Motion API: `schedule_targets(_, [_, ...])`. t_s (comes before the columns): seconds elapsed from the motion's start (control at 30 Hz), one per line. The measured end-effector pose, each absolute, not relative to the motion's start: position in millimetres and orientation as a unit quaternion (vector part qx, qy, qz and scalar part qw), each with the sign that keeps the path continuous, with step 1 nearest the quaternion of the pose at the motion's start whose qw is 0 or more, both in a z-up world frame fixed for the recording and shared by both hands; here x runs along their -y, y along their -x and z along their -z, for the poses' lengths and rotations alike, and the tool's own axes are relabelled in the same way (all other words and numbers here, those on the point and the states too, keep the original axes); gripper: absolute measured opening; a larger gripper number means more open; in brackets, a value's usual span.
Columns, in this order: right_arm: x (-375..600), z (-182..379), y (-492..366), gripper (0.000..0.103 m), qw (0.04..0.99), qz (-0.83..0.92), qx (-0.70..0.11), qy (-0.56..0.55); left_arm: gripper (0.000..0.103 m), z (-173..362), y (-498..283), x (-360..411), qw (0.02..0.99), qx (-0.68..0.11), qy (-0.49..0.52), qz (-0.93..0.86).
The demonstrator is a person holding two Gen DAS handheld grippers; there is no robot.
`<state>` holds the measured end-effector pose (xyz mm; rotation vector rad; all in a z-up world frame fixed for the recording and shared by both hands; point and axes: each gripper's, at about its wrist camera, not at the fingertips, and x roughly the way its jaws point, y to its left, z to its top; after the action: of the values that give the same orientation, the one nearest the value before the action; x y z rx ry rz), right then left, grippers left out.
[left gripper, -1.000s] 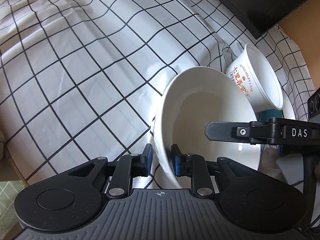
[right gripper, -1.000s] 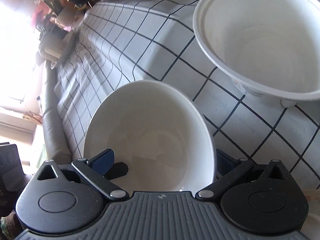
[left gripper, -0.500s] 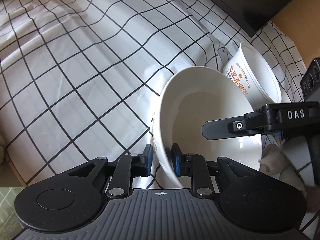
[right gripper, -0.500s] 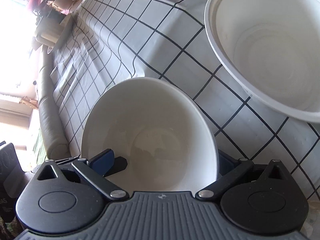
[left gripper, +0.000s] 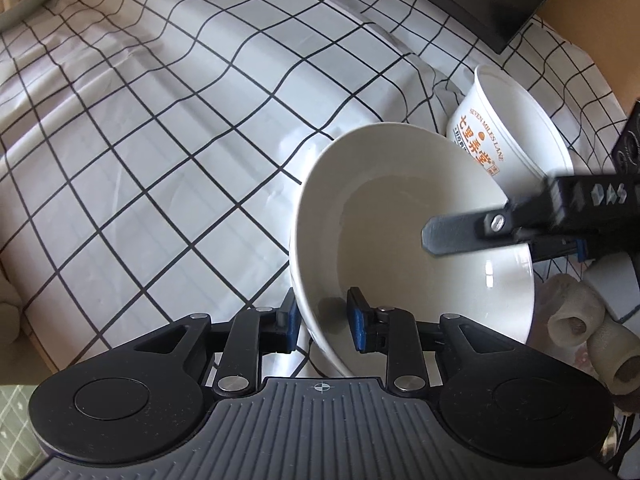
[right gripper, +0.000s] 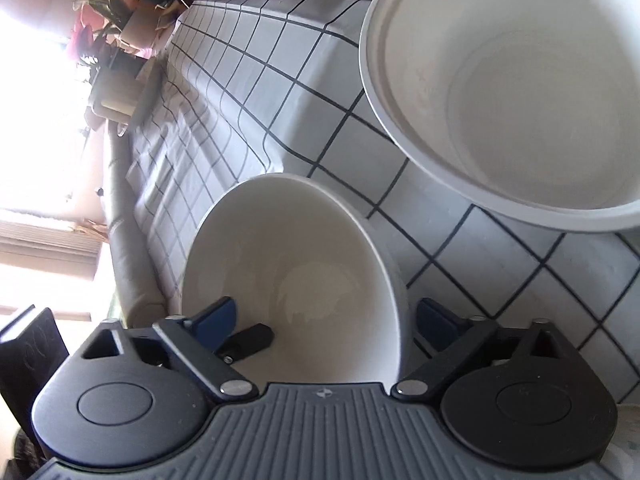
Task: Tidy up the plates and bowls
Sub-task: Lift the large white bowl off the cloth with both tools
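A white ceramic bowl (left gripper: 400, 240) stands tilted on the checked cloth. My left gripper (left gripper: 324, 320) straddles its near rim, one pad outside and one inside. Its jaws are opening and a gap shows at the inner pad. My right gripper (right gripper: 324, 316) straddles the opposite rim of the same bowl (right gripper: 304, 272). Its jaws are closing but stand well off the wall. One of its fingers (left gripper: 460, 232) reaches into the bowl in the left wrist view. A paper bowl with orange print (left gripper: 512, 132) sits just beyond, and its white inside (right gripper: 520, 100) fills the upper right of the right wrist view.
The black-and-white checked tablecloth (left gripper: 160, 140) spreads out to the left, wrinkled near the paper bowl. A dark screen edge (left gripper: 500, 0) runs along the back right. Pale rolled shapes (left gripper: 576, 320), perhaps gloved fingers, lie at the right. Plants (right gripper: 112, 20) and a grey sofa arm (right gripper: 128, 248) lie far off.
My left pads have spread apart off the bowl's rim. My right jaws have narrowed around the opposite rim. Both hands have stayed about where they were.
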<state>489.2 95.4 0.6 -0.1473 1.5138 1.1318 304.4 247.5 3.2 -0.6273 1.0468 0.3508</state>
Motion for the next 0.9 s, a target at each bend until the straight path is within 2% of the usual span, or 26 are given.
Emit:
schedule_targets(0.1, [-96, -6, -482, 0.058, 0.606, -0.482, -0.624, 0.102, 0.029, -3, -303, -250, 0.803, -0.486, 0.302, -0.163])
schedule_targets(0.17, [-95, -8, -475, 0.055, 0.621, -0.483, -0.605, 0.126, 0.028, -2, -303, -251, 0.803, -0.485, 0.306, -0.163])
schedule_targets(0.3, [-94, -12, -459, 0.054, 0.644, -0.485, -0.564, 0.178, 0.027, -3, -303, -252, 0.796, -0.487, 0.317, -0.17])
schedule_targets(0.63, [-96, -11, -435, 0.051, 0.68, -0.466, -0.522, 0.217, 0.025, -5, -307, -255, 0.786, -0.494, 0.327, -0.179])
schedule_targets(0.9, [-85, -20, -422, 0.048, 0.685, -0.444, -0.553, 0.164, 0.024, -13, -300, -266, 0.767, -0.518, 0.336, -0.174])
